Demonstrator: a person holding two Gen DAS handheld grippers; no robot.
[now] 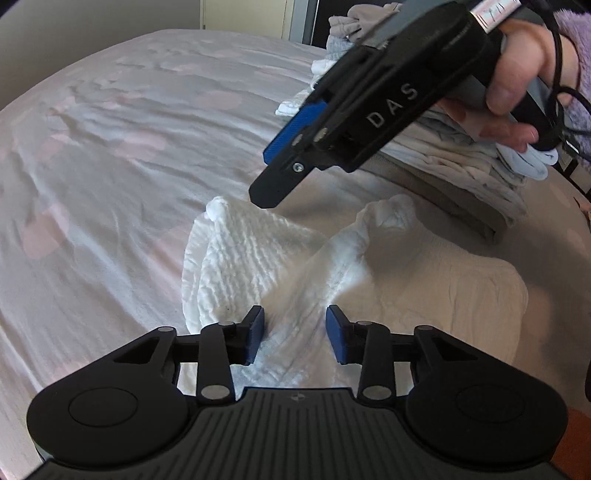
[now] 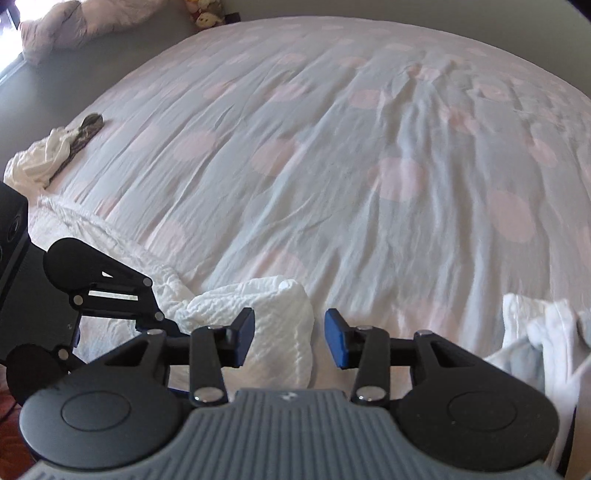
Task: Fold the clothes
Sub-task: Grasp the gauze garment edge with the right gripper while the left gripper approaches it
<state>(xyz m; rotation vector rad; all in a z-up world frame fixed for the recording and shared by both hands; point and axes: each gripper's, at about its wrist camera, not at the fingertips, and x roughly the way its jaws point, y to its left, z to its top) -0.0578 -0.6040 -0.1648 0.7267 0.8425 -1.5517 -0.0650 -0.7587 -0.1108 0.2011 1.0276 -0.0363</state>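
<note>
A white crinkled garment point(image 1: 258, 258) lies rumpled on the bed point(image 1: 110, 166), and no box, basket or other container is in view. In the left wrist view the left tool point(image 1: 295, 334) hangs low over the near part of the garment, its blue pads parted with cloth showing in the gap below them; they do not appear to press on it, so it seems to hold nothing. The right tool point(image 1: 271, 184), gripped by a hand point(image 1: 517, 85) in a fuzzy lilac sleeve point(image 1: 572, 44), comes in from the upper right, its tip above the far corner of the garment; from this side its jaws cannot be judged. The right wrist view shows them parted point(image 2: 290, 338), empty, with a folded edge of the white garment point(image 2: 273, 325) beneath the left pad and bare bedding under the right. The bed wears a pale cover with large faded pink dots, creased in long ridges. At its far right edge sits a stack of folded clothes point(image 1: 443, 155), grey and cream, with a looser heap point(image 1: 354, 22) behind it. Across the bed a small white bundle with a dark patterned piece point(image 2: 55, 151) rests near the edge. Beyond lies a grey floor with a pink fluffy cushion point(image 2: 74, 22) and soft toys point(image 2: 203, 13).
</note>
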